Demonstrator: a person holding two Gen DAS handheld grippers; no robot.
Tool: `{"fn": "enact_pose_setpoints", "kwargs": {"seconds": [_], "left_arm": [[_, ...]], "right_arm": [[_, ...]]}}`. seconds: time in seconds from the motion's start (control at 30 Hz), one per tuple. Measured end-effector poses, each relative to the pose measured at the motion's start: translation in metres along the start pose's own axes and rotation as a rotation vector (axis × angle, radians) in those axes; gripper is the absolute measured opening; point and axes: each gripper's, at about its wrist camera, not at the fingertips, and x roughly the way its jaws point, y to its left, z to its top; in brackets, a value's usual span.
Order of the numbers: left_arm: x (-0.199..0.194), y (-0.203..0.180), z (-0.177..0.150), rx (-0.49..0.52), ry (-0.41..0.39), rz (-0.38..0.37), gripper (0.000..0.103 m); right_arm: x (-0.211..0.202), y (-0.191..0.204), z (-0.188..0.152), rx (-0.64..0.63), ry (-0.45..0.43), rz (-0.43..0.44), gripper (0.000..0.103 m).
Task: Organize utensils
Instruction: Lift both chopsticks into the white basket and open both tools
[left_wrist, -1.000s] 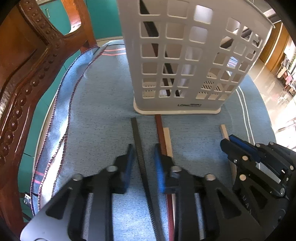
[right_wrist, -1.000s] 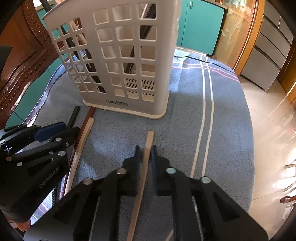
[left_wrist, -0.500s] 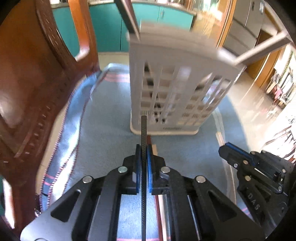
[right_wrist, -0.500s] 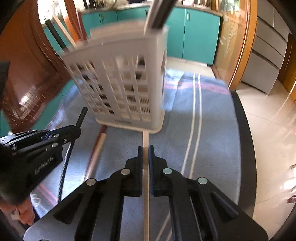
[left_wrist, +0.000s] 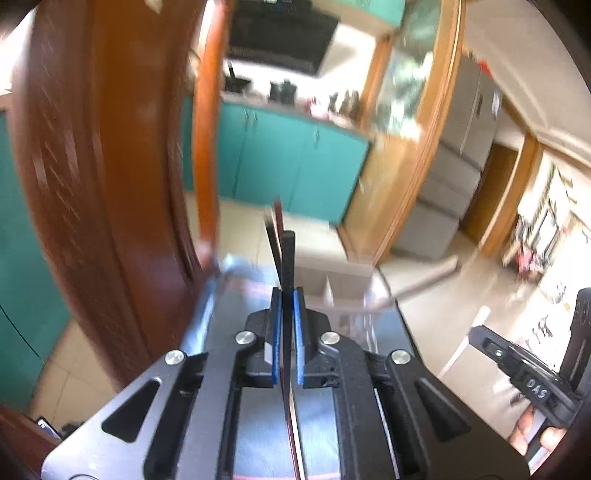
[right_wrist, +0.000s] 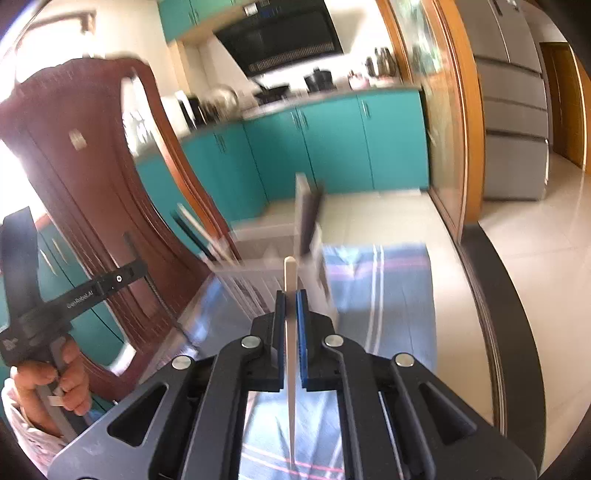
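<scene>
The black chopstick (left_wrist: 287, 258) is a thin, dark, ribbed rod, seen end-on and pointing away from the camera, pinched between the blue pads of the left gripper (left_wrist: 287, 299), whose jaws are drawn in tight on it. The pale wooden chopstick (right_wrist: 290, 280) is a flat, light tan stick with a squared tip, clamped the same way in the right gripper (right_wrist: 291, 299), jaws narrow around it. Both sticks are held up in the air above the blue striped cloth (right_wrist: 373, 295), just short of the white slotted basket (right_wrist: 255, 266), which is blurred in both views and has dark utensils standing out of its top.

Half a second ago both cameras looked down on the basket's full front wall; now only its upper rim shows, low in the picture, and the teal cabinets (right_wrist: 332, 147), the kitchen counter and the floor fill the view instead. The grippers have risen and tilted upward, with each stick carried along in the same grip. The carved wooden chair (right_wrist: 96, 192) stands to the left.
</scene>
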Motion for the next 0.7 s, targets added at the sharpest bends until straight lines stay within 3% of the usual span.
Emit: {"fn": "enact_pose_setpoints", "kwargs": {"seconds": [0.17,0.27,0.37,0.47,0.53,0.7], "left_arm": [[-0.034,0.006,0.040,-0.059,-0.171,-0.034,0.007],[-0.050,0.018,0.067,-0.179,-0.267,-0.120,0.007],[-0.040,0.020,0.077,-0.228,-0.354,-0.097,0.007],[-0.011,0.013,0.073,-0.236,-0.328,-0.064,0.007],[0.011,0.010,0.064,-0.231,-0.282,-0.063,0.007],[0.050,0.006,0.057,-0.164,-0.233,0.033,0.007]], "right_arm": [[-0.029,0.022,0.048,-0.042,-0.139,0.032,0.007],[-0.040,0.029,0.081,-0.040,-0.231,0.062,0.007],[-0.044,0.036,0.108,-0.043,-0.309,0.030,0.007],[-0.030,0.037,0.121,-0.058,-0.381,-0.038,0.007],[-0.016,0.034,0.125,-0.055,-0.392,-0.065,0.007],[0.013,0.020,0.136,0.013,-0.383,-0.066,0.007]]}}
